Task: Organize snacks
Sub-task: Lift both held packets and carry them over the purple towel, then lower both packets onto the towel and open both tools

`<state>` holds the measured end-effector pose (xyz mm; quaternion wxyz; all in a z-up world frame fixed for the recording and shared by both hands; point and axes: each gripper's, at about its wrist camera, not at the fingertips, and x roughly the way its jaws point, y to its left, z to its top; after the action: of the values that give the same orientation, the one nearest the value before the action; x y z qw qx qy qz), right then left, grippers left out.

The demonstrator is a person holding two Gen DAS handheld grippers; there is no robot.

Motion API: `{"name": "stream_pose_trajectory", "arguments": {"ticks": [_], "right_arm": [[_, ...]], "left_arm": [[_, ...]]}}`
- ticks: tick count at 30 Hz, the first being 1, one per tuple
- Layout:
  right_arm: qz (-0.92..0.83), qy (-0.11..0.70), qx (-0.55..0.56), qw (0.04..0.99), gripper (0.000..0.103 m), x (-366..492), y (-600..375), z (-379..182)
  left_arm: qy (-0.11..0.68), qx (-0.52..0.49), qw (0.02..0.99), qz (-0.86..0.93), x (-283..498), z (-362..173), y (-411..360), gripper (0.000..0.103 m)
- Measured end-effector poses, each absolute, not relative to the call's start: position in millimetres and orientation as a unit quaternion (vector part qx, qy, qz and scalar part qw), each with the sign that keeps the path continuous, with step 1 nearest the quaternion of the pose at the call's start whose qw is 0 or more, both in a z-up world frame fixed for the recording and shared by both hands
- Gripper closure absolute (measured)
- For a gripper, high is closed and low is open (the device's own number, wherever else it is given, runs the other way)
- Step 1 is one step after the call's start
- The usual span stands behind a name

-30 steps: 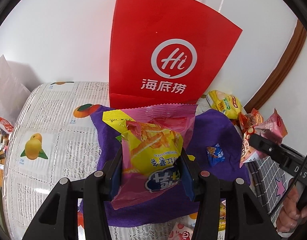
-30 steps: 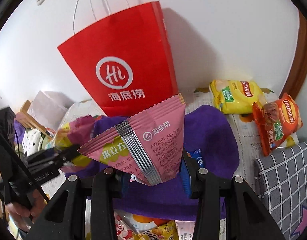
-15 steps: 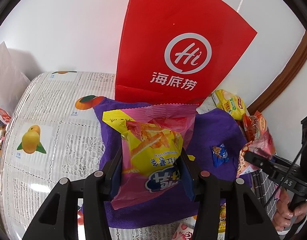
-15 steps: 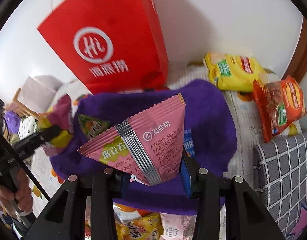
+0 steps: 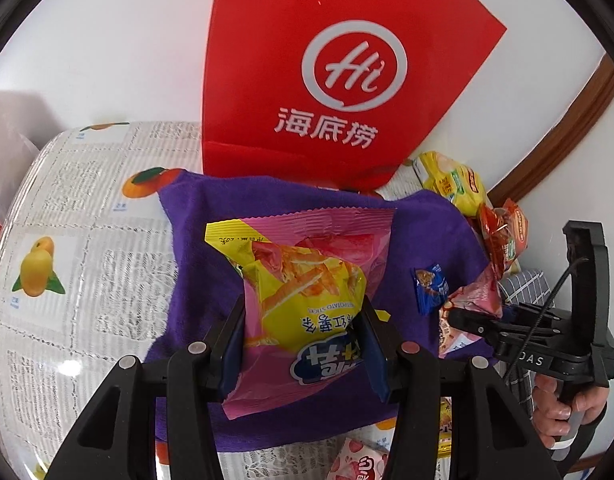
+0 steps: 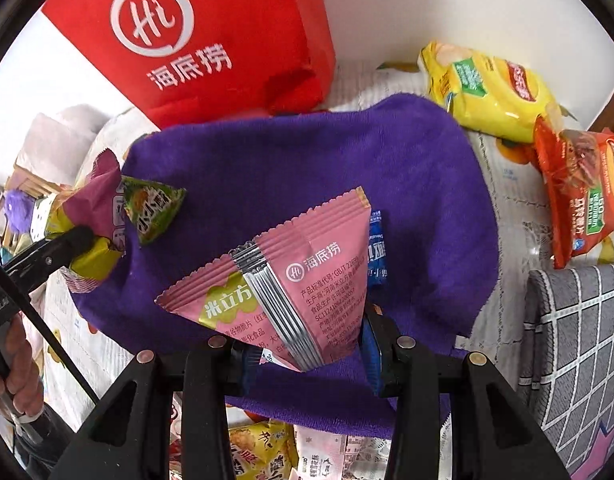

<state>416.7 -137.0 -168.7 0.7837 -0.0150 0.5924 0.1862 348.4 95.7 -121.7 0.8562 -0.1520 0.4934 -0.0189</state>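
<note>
My left gripper (image 5: 303, 340) is shut on a pink and yellow potato stick bag (image 5: 303, 284), held over a purple cloth (image 5: 211, 248). My right gripper (image 6: 303, 354) is shut on a pink triangular rice snack pack (image 6: 307, 280), held over the same purple cloth (image 6: 307, 160). A small blue packet (image 5: 429, 286) and a green triangular pack (image 6: 153, 208) lie on the cloth. The right gripper with its pink pack shows at the right of the left wrist view (image 5: 473, 322). The left gripper with its bag shows at the left of the right wrist view (image 6: 73, 240).
A red paper bag (image 5: 331, 80) stands at the cloth's far edge against the white wall. A yellow chip bag (image 6: 487, 92) and an orange chip bag (image 6: 579, 200) lie at the right. A grey checked cloth (image 6: 579, 344) is at the near right. More snack packs (image 6: 263, 452) lie near me.
Both grippers have moved forward and lower over the purple cloth, each still holding its pack. The red bag looms larger and the green pack has come into the right wrist view.
</note>
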Motion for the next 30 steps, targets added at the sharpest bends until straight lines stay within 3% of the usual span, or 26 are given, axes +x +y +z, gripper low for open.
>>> {"name": "stream_pose_trajectory", "arguments": {"ticks": [10, 15, 30], "right_arm": [[0.183, 0.607, -0.048, 0.772, 0.059, 417.3, -125.3, -180.4], [0.196, 0.591, -0.053, 0.781, 0.042, 413.5, -122.8, -169.5], [0.196, 0.495, -0.043, 0.845, 0.036, 401.5, -132.8, -118.0]], "left_arm": [[0.508, -0.146, 0.849, -0.023, 350.0, -130.8, 90.5, 0.055], [0.516, -0.147, 0.843, -0.025, 351.8, -137.0, 87.8, 0.055], [0.542, -0.136, 0.829, -0.028, 358.8, -152.8, 82.7, 0.055]]}}
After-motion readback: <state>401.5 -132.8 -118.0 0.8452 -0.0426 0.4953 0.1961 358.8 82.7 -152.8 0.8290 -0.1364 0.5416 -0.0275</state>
